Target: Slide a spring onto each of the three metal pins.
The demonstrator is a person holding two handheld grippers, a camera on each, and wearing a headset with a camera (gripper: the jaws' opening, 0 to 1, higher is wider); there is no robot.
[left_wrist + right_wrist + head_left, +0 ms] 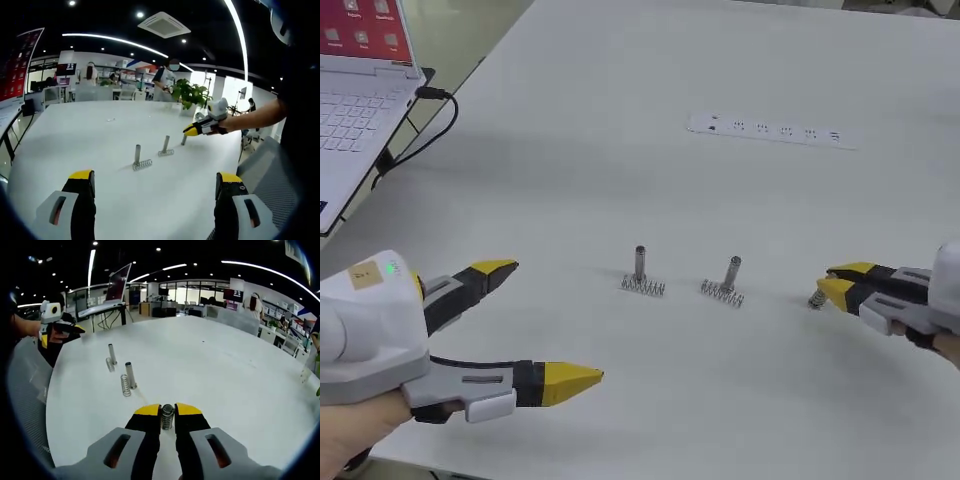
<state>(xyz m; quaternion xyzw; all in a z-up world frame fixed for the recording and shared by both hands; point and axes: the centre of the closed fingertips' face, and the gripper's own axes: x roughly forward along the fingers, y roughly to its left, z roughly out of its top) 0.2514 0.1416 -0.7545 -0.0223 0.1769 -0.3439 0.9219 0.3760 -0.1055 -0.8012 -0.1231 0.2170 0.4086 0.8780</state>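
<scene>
With our right tool pinching a spring on the counter just right of the leaning pin and our left tool spread wide well to its left, we fear a hard squeeze could shoot the spring away.

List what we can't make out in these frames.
- Head view: the spring at the right gripper is half covered by its jaw tips; what is inside it is unclear.
- Head view: the laptop is cut off by the left edge; its screen text is too small.
- Head view: the power strip markings are too small to read.
</scene>
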